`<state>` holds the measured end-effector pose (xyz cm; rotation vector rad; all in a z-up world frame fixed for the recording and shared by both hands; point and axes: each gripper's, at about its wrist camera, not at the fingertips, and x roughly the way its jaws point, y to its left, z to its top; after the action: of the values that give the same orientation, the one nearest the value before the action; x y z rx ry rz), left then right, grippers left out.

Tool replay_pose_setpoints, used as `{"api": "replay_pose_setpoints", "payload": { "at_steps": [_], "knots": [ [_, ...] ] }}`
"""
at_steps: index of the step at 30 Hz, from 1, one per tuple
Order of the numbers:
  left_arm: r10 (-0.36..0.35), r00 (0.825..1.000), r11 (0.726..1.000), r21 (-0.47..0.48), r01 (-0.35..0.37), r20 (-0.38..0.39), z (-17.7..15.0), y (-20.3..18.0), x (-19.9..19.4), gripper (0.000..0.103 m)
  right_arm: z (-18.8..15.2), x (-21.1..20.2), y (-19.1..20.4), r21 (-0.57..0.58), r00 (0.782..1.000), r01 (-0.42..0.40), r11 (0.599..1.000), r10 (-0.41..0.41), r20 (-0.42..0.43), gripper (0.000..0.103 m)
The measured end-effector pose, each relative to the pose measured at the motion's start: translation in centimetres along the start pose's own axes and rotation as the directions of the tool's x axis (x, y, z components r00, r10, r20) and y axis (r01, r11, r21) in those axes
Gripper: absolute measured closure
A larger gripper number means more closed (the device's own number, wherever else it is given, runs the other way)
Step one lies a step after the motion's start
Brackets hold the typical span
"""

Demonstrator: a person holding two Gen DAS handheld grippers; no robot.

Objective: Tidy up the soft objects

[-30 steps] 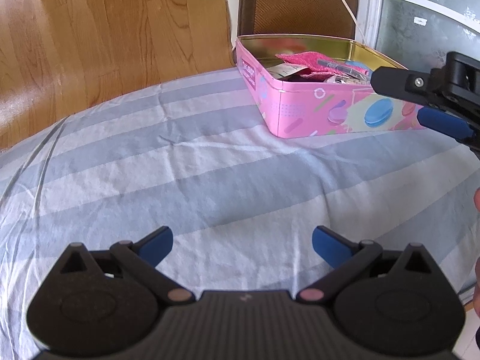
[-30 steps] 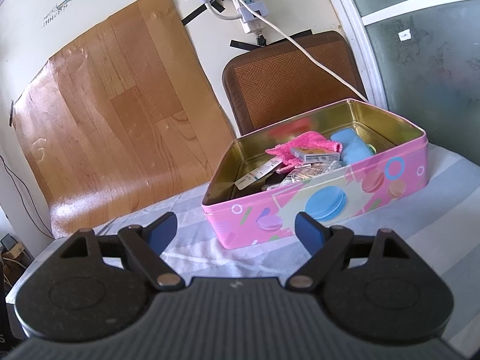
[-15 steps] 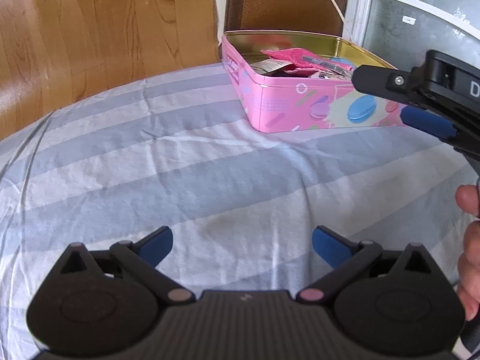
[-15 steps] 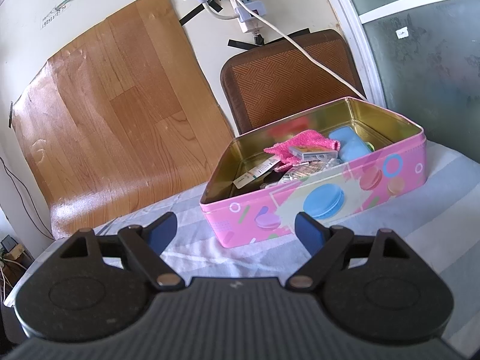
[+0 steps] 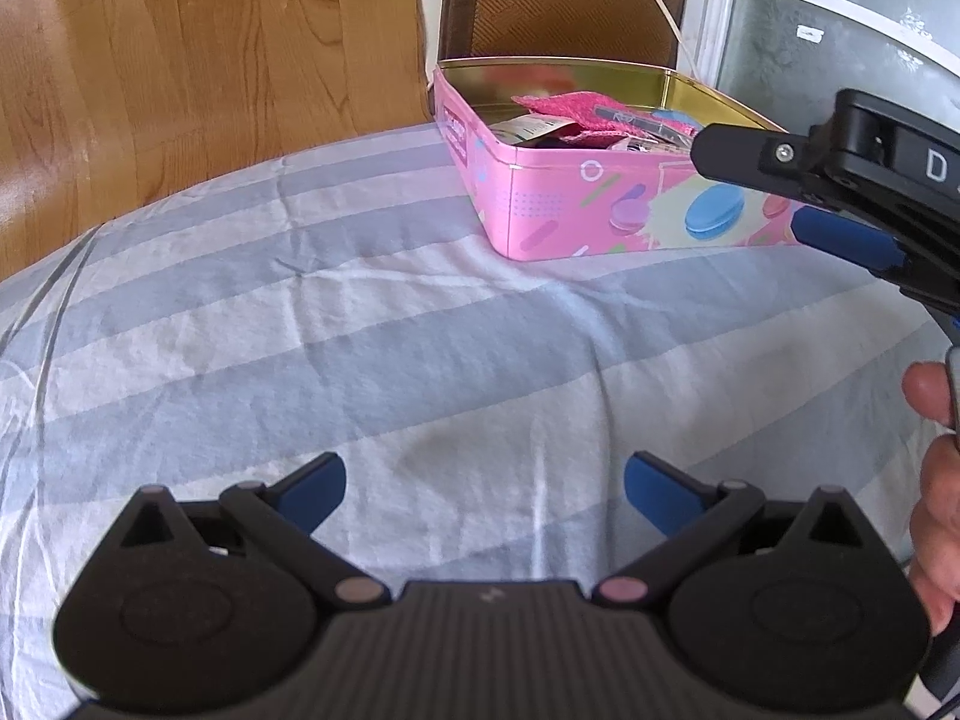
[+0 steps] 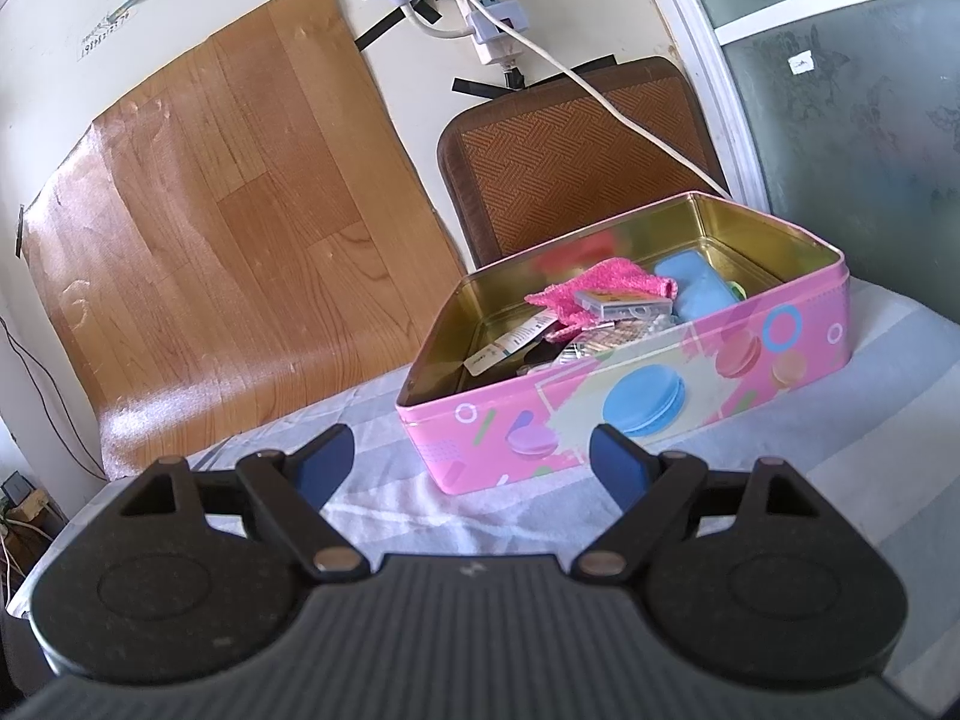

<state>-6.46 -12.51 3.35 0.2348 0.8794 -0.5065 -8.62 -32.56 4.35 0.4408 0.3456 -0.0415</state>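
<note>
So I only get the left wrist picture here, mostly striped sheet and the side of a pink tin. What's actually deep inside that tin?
Observer: From the right wrist view, a blue soft pad lies at the far end of the pink tin, beside the pink cloth.
Visitor: Anything on top of the cloth?
Observer: Yes, a small flat box rests on it.
Visitor: And that black thing at my right edge?
Observer: That is the right gripper. Its own view shows the jaws open and empty, short of the tin.
Visitor: What's above the chair?
Observer: A white power strip taped to the wall.
</note>
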Motion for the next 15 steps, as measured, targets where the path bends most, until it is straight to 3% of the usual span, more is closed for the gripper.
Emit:
{"api": "replay_pose_setpoints", "payload": {
  "at_steps": [15],
  "knots": [
    [0.000, 1.000, 1.000, 0.013, 0.000, 0.003, 0.00, 0.01, -0.08, 0.000, -0.45, -0.01, 0.01, 0.004, 1.000, 0.011, 1.000, -0.011, -0.001, 0.015]
  ]
}}
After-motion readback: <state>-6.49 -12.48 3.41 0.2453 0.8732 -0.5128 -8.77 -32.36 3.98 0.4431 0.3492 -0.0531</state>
